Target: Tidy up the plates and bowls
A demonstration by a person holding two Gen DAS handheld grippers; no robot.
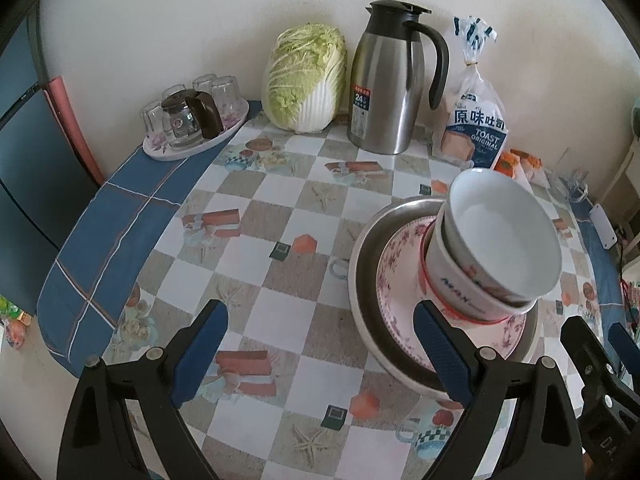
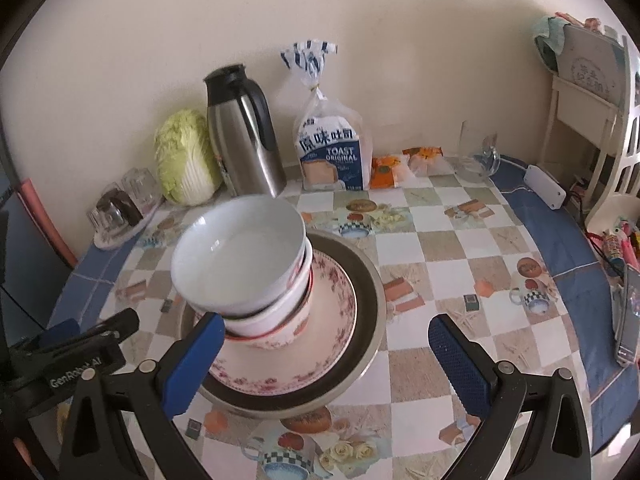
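A stack stands on the checked tablecloth: a wide metal plate (image 1: 362,280) (image 2: 370,292), a pink-flowered plate (image 1: 394,300) (image 2: 332,320) on it, and nested white bowls (image 1: 500,240) (image 2: 240,264) on top, leaning a little. My left gripper (image 1: 320,344) is open, low over the table to the stack's left, its right finger (image 1: 440,356) in front of the plates' rim. My right gripper (image 2: 326,360) is open too, straddling the near right part of the stack, with nothing held. Each gripper shows at the edge of the other's view.
Along the wall stand a napa cabbage (image 1: 306,80), a steel thermos jug (image 1: 384,80), a toast bag (image 1: 476,120) and a tray of upturned glasses (image 1: 192,120). Orange packets (image 2: 404,166), a white box (image 2: 546,186) and a phone (image 2: 628,316) lie at the right.
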